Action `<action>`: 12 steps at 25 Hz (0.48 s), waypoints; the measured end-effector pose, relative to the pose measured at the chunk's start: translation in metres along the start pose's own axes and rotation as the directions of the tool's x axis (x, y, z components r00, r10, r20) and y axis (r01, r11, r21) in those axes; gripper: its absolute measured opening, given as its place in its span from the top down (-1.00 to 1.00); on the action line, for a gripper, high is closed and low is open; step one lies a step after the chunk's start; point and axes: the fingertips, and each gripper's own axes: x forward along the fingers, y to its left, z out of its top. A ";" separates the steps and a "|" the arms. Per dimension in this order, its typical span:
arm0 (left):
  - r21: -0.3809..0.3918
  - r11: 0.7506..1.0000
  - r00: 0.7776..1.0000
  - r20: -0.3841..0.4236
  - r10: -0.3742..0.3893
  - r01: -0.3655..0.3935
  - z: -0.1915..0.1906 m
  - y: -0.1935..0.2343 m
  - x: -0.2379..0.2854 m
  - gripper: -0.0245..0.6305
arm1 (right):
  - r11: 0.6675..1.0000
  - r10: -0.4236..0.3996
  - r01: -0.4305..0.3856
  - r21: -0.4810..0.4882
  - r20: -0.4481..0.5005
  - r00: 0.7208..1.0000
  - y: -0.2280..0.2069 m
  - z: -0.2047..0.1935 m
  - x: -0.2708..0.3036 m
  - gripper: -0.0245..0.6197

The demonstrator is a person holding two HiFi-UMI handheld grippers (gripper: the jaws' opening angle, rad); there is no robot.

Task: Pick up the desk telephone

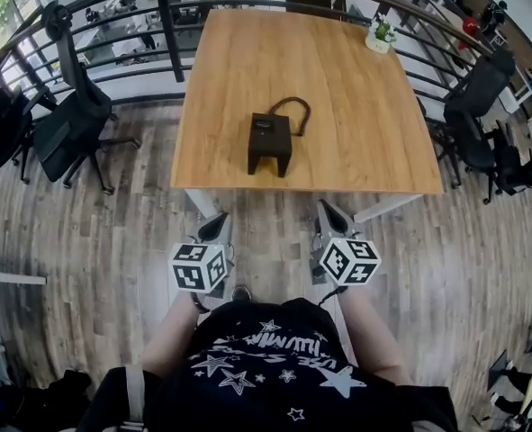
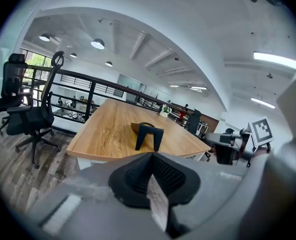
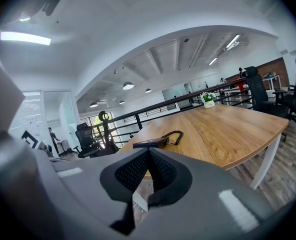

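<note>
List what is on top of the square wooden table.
A black wedge-shaped desk telephone with its looped black cord stands toward the near edge; a small green plant in a white pot sits at a far corner. Whatever lies beneath the telephone is covered.

Holding left tongs (image 1: 213, 228) and right tongs (image 1: 330, 214) side by side, low before the torso
Pointing both forward, tipped slightly down; keeping each pair closed tight, with nothing between; bare forearms (image 1: 177, 331) extended.
</note>
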 end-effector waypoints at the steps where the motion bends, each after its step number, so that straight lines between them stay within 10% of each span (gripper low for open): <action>1: 0.001 1.000 1.000 -0.006 -0.009 0.009 0.000 0.003 0.001 0.92 | 1.000 -0.012 0.012 0.003 0.000 1.000 0.000 -0.001 0.001 0.92; 12: -0.092 0.996 1.000 -0.015 -0.018 0.016 0.000 0.012 0.018 0.92 | 0.997 -0.062 0.062 0.053 -0.015 0.998 -0.020 -0.012 0.015 0.92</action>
